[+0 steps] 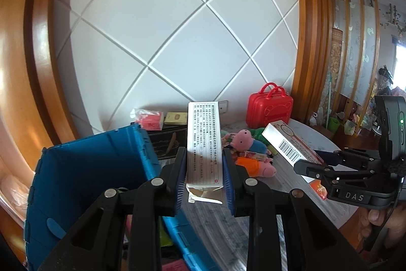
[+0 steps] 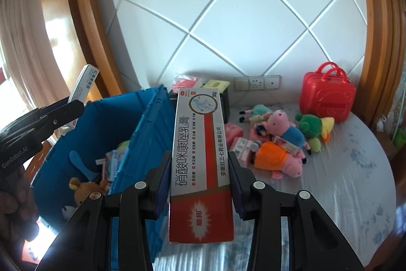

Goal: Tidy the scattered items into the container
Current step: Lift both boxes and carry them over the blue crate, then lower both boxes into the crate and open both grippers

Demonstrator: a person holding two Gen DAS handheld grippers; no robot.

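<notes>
My left gripper [image 1: 205, 164] is shut on a white printed medicine box [image 1: 204, 141], held upright at the right wall of the blue crate [image 1: 83, 169]. My right gripper [image 2: 199, 169] is shut on a red-and-white ointment box [image 2: 200, 164], held above the table just right of the blue crate [image 2: 144, 133]. The crate holds a brown plush bear [image 2: 85, 191] and small packets. The right gripper with its box [image 1: 289, 146] shows at the right of the left wrist view. The left gripper with its box [image 2: 82, 83] shows over the crate's far left in the right wrist view.
Plush pigs [image 2: 281, 141] and a green plush [image 2: 314, 127] lie with pink packets [image 2: 233, 132] on the round grey table [image 2: 342, 182]. A red toy suitcase [image 2: 327, 95] stands by the wall. A tissue pack [image 1: 149, 120] and a yellow box [image 1: 176, 118] sit behind the crate.
</notes>
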